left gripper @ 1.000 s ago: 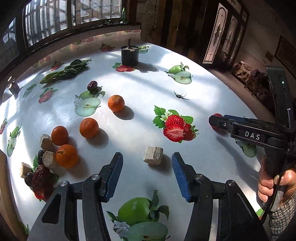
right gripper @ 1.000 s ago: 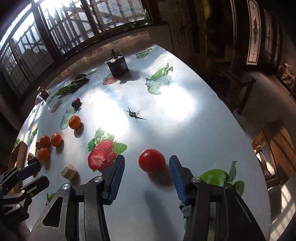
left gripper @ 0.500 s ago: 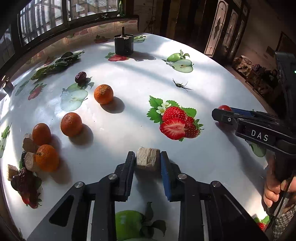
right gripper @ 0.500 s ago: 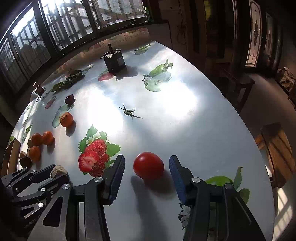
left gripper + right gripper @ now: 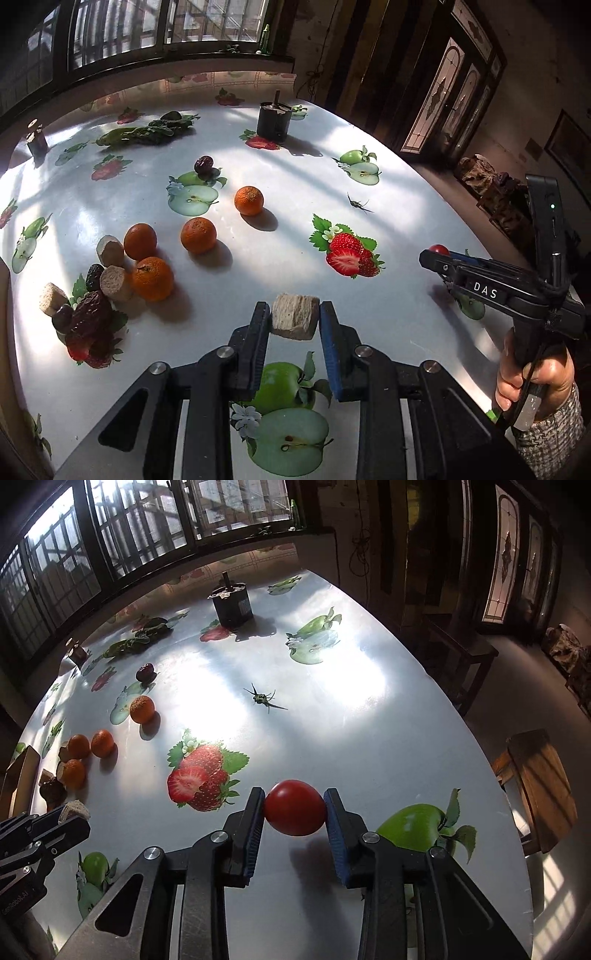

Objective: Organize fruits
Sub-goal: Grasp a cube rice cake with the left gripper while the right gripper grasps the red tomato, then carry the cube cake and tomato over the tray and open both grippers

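A: L gripper [image 5: 295,317] – status?
B: Both pads pressed on the pale fibrous chunk [image 5: 295,320], one each side. 1 s ago it lay loose on the table between wide-open fingers; 0.5 s ago already pinched. Now the chunk looks raised a bit off the table [image 5: 388,229], over the printed green apple, tho contact underneath is hard to tell.

A: R gripper [image 5: 294,808]?
B: Closed onto the red tomato [image 5: 294,808], pads touching both flanks. 1 s and 0.5 s ago the fingers stood apart w/ the tomato free between them, so the squeeze is new. Shadow falls on the cloth just under/behind it; lifted or not, can't tell. From the L cam only a red sliver shows past the R gripper's tip at the table's right side.

A: Rest of the fruit?
B: Same layout as before. Left edge cluster: three oranges – near one [image 5: 152,278], one behind [image 5: 140,242], one further in [image 5: 198,235] – plus tan chunks [image 5: 115,283] and dark dates [image 5: 90,314] touching or just beside each other. Fourth orange [image 5: 249,200] apart, mid-table. Lone dark date [image 5: 204,165] on an apple print beyond it. Black can [image 5: 273,122] at the far end, green leaves [image 5: 147,129] to its left.

A: Anything else?
B: Insect-like thing [image 5: 263,698] mid-table, unmoved. Person's hand [image 5: 535,373] wraps the R gripper's handle.
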Available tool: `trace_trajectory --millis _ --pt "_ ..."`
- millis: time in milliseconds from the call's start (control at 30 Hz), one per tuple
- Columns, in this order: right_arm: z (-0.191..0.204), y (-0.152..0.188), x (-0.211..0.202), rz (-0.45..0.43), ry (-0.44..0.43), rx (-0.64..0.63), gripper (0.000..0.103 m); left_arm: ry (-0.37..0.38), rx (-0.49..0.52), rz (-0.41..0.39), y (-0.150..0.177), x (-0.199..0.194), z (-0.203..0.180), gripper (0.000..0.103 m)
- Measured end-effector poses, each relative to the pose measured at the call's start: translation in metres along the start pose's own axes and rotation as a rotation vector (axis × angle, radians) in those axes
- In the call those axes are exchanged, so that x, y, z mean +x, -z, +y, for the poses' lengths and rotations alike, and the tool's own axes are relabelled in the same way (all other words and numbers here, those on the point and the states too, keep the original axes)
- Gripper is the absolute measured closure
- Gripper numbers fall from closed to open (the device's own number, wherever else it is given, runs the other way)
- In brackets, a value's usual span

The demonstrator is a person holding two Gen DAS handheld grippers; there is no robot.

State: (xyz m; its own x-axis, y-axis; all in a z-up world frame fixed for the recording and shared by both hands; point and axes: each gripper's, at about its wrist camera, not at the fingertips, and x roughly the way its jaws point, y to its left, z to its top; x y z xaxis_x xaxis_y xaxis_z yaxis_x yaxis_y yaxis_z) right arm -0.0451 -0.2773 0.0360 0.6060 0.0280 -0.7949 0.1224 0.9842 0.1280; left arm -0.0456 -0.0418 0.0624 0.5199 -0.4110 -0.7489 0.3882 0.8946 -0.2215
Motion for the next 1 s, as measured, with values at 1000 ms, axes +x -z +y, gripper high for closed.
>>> trace_trajectory --millis 1000 --pt "0.386 0.044 -0.050 0.062 -0.637 -0.550 0.068 -0.468 -0.503 -0.106 0.080 -0.184 0.311 0.076"
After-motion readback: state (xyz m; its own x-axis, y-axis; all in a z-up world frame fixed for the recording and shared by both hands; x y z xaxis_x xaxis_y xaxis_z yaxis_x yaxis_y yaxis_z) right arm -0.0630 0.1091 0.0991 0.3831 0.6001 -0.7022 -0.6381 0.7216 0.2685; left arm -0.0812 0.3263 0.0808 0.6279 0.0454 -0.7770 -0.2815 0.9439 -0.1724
